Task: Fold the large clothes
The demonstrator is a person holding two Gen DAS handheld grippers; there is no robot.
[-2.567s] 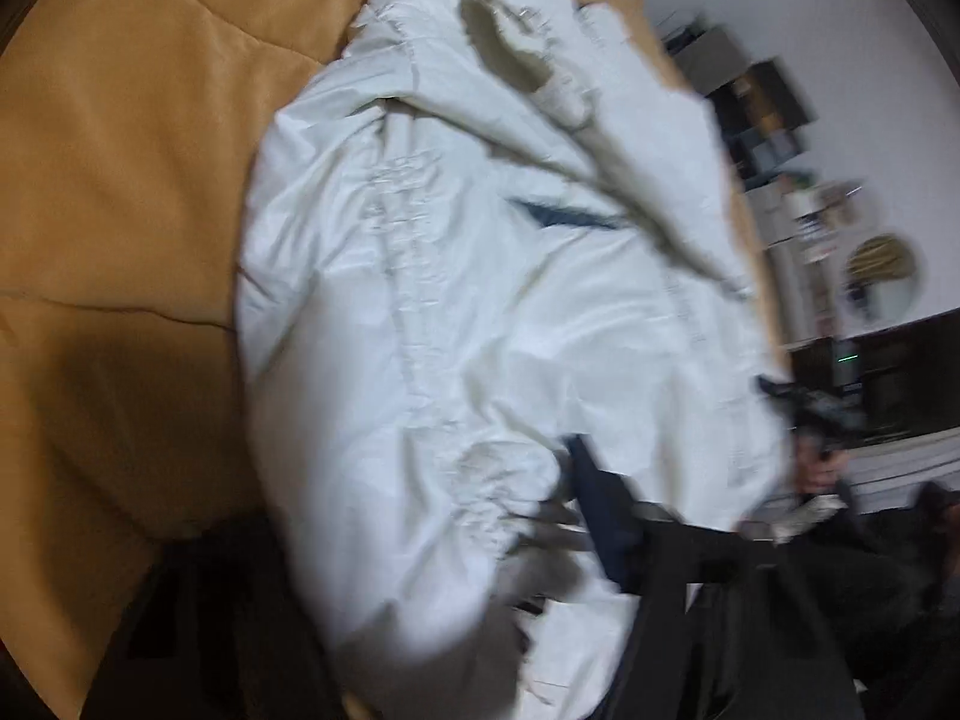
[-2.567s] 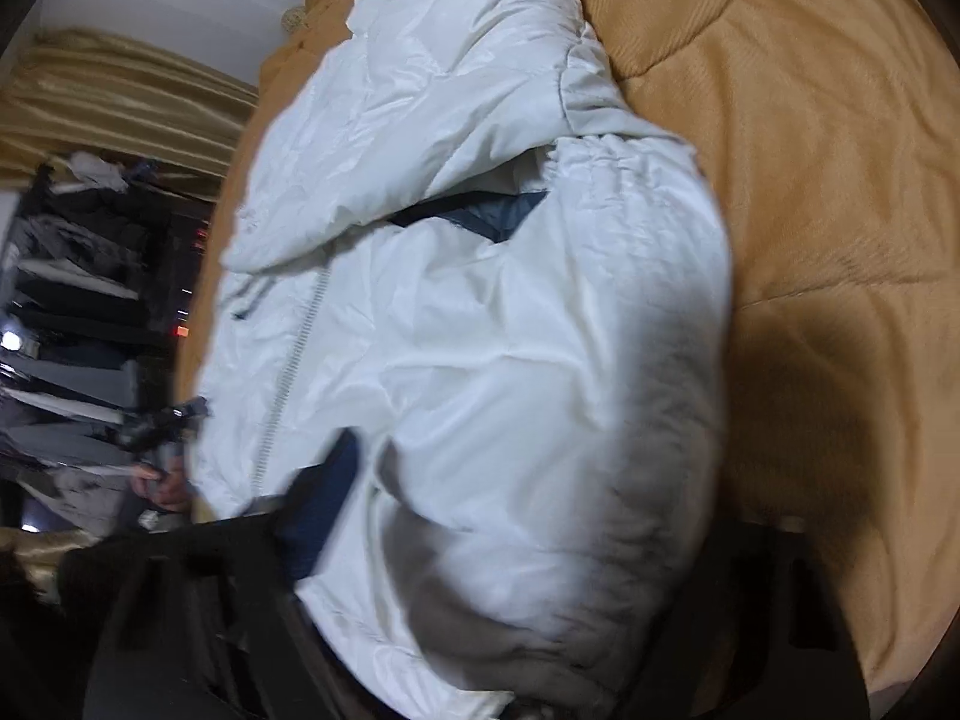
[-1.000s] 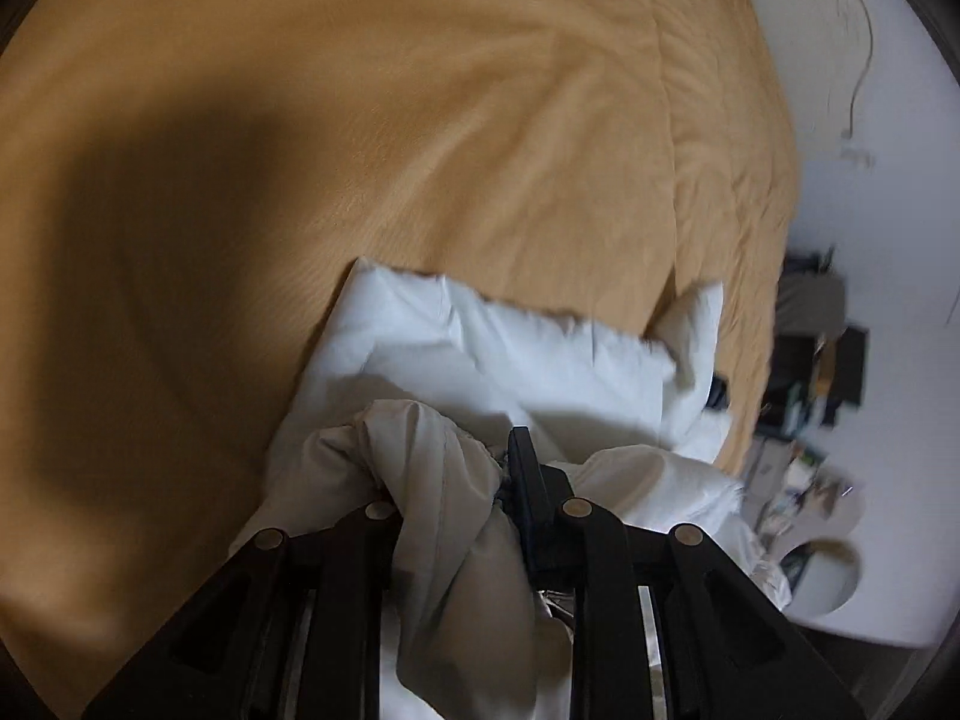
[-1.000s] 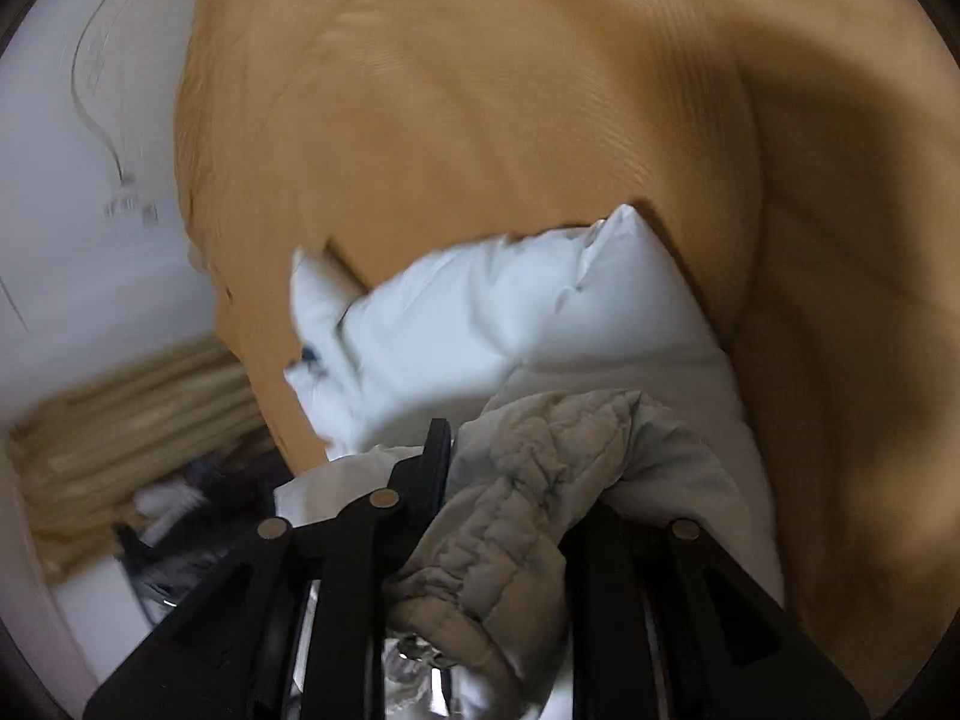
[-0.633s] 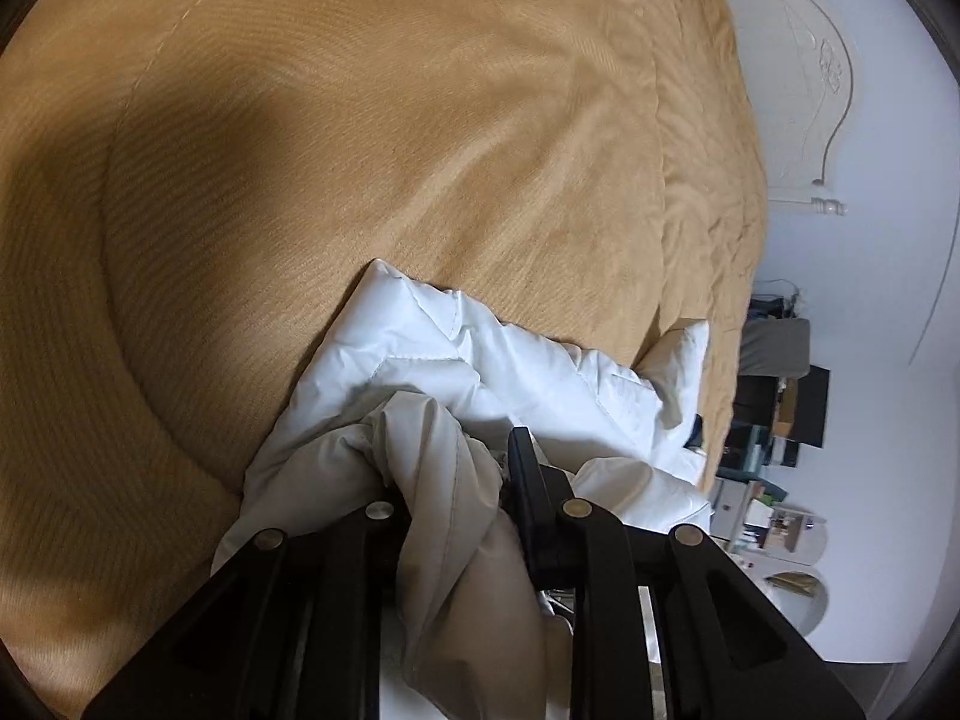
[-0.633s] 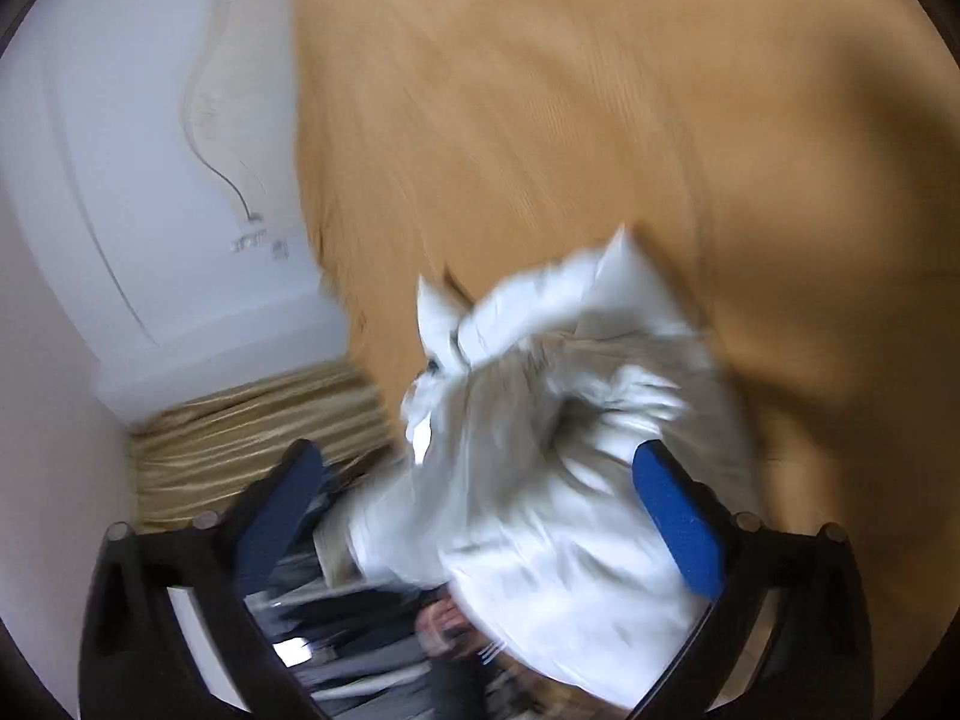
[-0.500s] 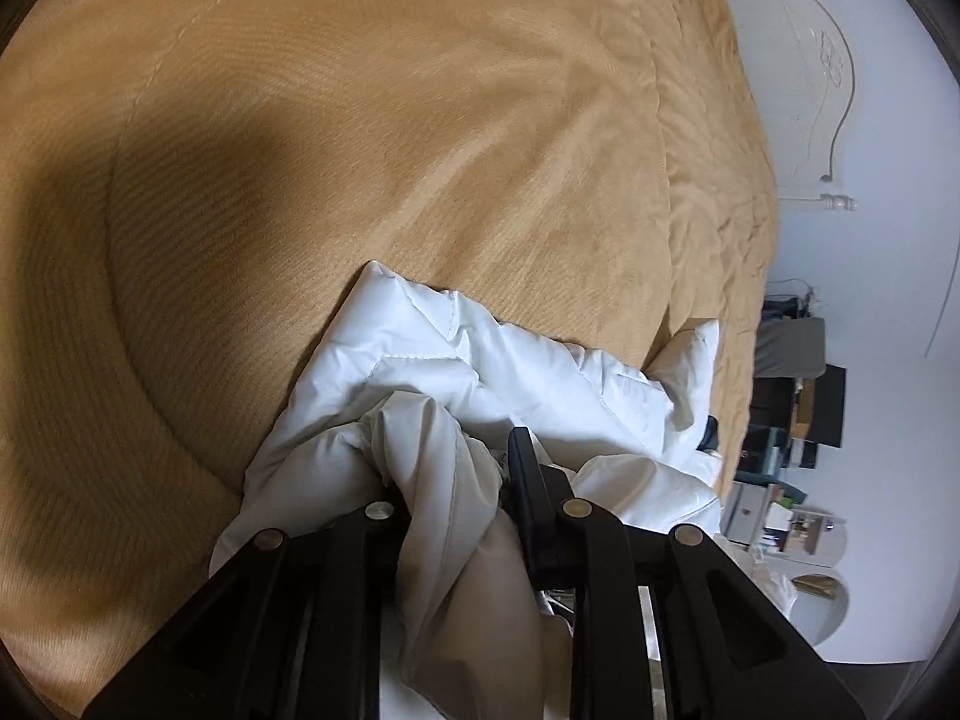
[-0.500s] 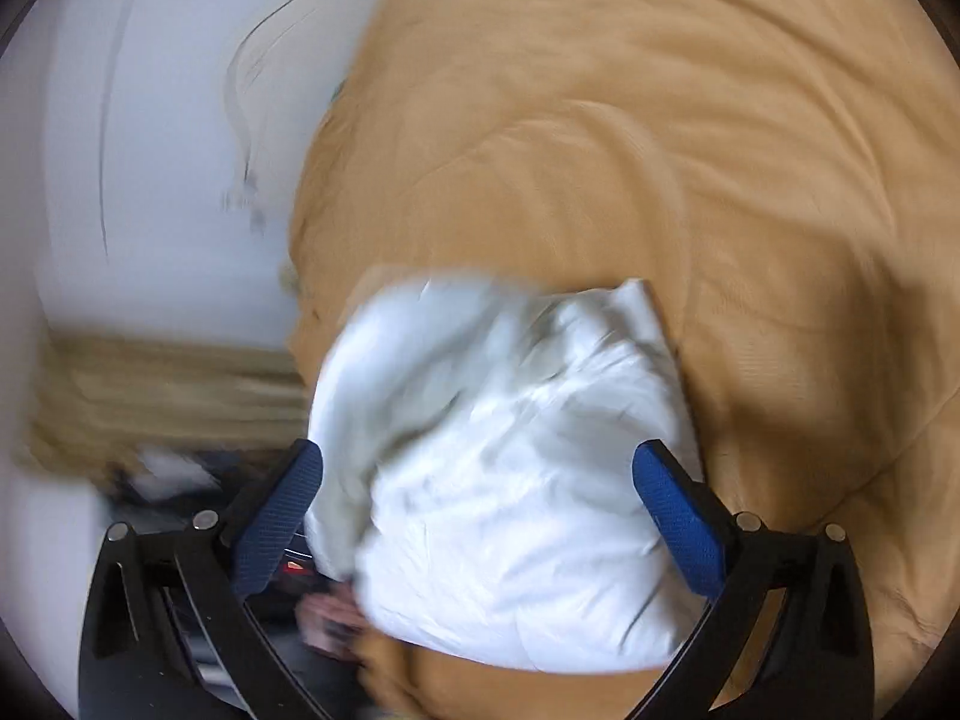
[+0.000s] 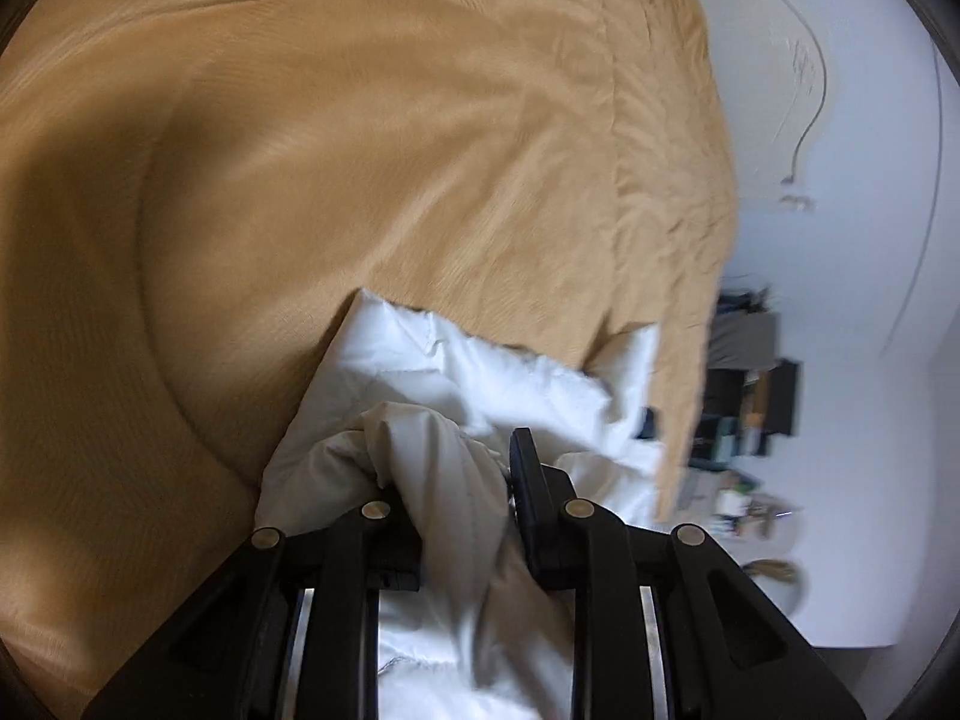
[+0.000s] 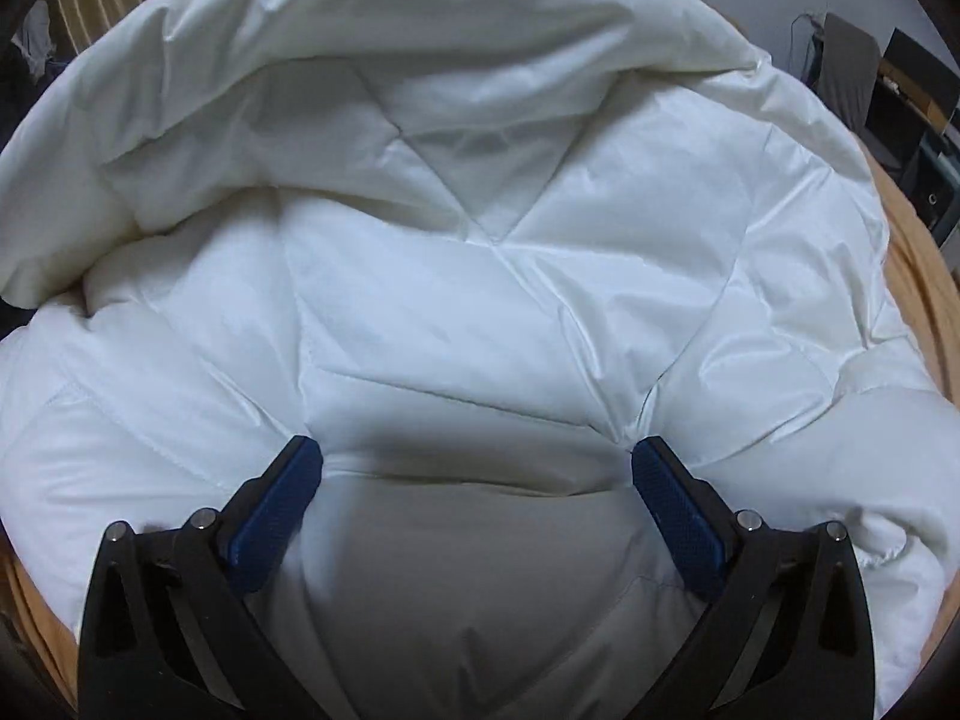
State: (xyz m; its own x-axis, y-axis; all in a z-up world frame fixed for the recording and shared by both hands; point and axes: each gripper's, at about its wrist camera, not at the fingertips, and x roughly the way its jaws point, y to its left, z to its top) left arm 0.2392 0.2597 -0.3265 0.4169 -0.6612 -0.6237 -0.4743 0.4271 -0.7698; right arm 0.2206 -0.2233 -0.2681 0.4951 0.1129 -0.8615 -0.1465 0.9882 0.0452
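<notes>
Wide bare stretch of tan bedspread [image 9: 312, 156] ahead and to the left of the left gripper [image 9: 462, 468], open for passing. Blocked close in by the bunched white jacket [image 9: 480, 372], a fold of it pinched between the jaws. Bed edge at right, cluttered shelves [image 9: 750, 420] beyond. Under the right gripper [image 10: 477, 468], jaws spread wide, nothing but puffy jacket, its raised fold [image 10: 360, 18] walling the far side.

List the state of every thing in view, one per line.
White jacket: lying bunched on the bedcover, one part held.
Left gripper: shut on a fold of the jacket.
Right gripper: open above the jacket, its jaws just opened.
Tan bedcover: spread, lightly wrinkled.
</notes>
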